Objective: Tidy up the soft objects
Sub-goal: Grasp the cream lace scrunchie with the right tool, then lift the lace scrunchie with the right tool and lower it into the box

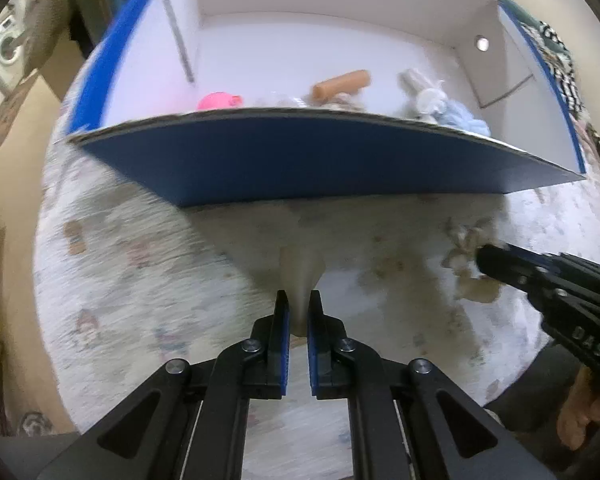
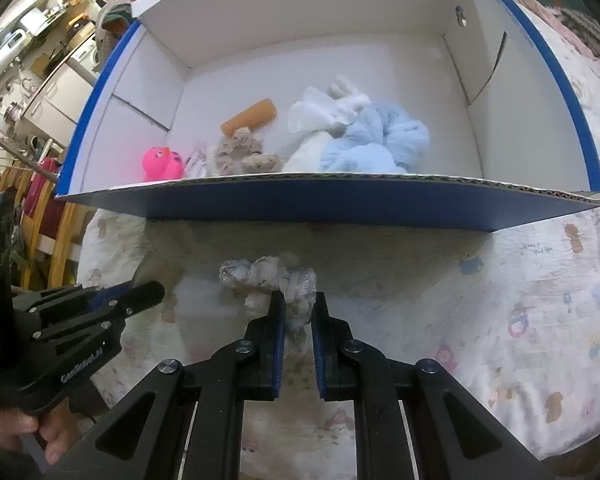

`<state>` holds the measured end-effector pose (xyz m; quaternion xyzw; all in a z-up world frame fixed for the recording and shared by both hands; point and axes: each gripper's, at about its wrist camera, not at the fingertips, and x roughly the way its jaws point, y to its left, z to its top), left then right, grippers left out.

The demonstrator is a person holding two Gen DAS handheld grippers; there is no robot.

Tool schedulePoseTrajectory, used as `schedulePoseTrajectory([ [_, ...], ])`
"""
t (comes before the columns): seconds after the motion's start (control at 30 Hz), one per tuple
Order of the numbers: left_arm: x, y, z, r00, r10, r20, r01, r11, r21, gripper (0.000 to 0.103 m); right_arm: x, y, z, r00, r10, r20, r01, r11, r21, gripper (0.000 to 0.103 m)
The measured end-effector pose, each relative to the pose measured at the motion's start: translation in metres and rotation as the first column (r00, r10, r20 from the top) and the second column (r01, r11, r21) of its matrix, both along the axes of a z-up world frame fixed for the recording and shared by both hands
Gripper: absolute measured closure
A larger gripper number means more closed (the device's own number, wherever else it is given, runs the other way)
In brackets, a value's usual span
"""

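Note:
A blue cardboard box (image 2: pixel 340 208) with a white inside stands ahead on the patterned cloth. In it lie a pink rubber duck (image 2: pixel 160 162), an orange cylinder (image 2: pixel 250 117), a beige scrunchie (image 2: pixel 240 156), white soft items (image 2: pixel 320 114) and a light blue fluffy item (image 2: pixel 376 142). My right gripper (image 2: pixel 298 312) is shut on a grey-white lace scrunchie (image 2: pixel 272 276) just in front of the box; this also shows in the left wrist view (image 1: pixel 466 248). My left gripper (image 1: pixel 298 308) has its jaws nearly together on a fold of the cloth (image 1: pixel 302 268).
The cloth (image 2: pixel 520 300) with small cartoon prints covers the surface around the box. The box's near wall (image 1: pixel 320 156) rises between the grippers and its contents. Wooden chairs (image 2: pixel 48 216) and kitchen furniture lie off to the left.

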<state>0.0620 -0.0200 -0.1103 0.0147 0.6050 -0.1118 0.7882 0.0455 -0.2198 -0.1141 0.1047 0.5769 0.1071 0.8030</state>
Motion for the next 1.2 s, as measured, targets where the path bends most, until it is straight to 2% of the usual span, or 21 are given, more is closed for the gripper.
schedulePoseTrajectory([
  [0.17,-0.012,0.008,0.008,0.999,0.030,0.028,-0.031,0.999,0.026,0.096,-0.006,0.005,0.010,1.000,0.011,0.021,-0.011,1.000,-0.001,0.089],
  [0.27,-0.023,0.010,0.022,0.995,0.033,0.089,-0.038,0.998,0.055,0.096,-0.010,0.006,0.014,0.999,0.018,0.033,-0.018,1.000,-0.005,0.089],
  [0.4,-0.036,0.019,0.045,0.986,0.046,0.157,-0.054,0.997,0.049,0.096,-0.016,0.005,0.021,0.998,0.016,0.059,-0.016,1.000,0.005,0.089],
  [0.57,-0.050,0.023,0.064,0.970,0.077,0.229,-0.088,0.995,0.039,0.096,-0.031,0.003,0.044,0.989,0.000,0.150,-0.006,0.999,0.036,0.089],
  [0.67,-0.055,0.025,0.074,0.956,0.110,0.271,-0.118,0.993,0.012,0.096,-0.043,-0.002,0.069,0.966,-0.027,0.259,0.006,0.997,0.081,0.089],
  [0.83,-0.064,0.012,0.101,0.908,0.119,0.402,-0.134,0.991,0.009,0.096,-0.058,-0.007,0.104,0.910,-0.066,0.409,0.030,0.995,0.095,0.089],
  [0.97,-0.072,0.012,0.128,0.861,0.116,0.495,-0.133,0.991,-0.002,0.096,-0.063,-0.018,0.126,0.867,-0.101,0.489,0.048,0.992,0.120,0.089],
  [1.1,-0.063,0.011,0.152,0.840,0.104,0.532,-0.115,0.993,-0.012,0.096,-0.064,-0.031,0.151,0.823,-0.140,0.551,0.054,0.984,0.170,0.089],
  [1.2,-0.048,0.013,0.170,0.826,0.102,0.555,-0.113,0.993,-0.014,0.096,-0.057,-0.037,0.164,0.807,-0.141,0.573,0.055,0.985,0.164,0.089],
])
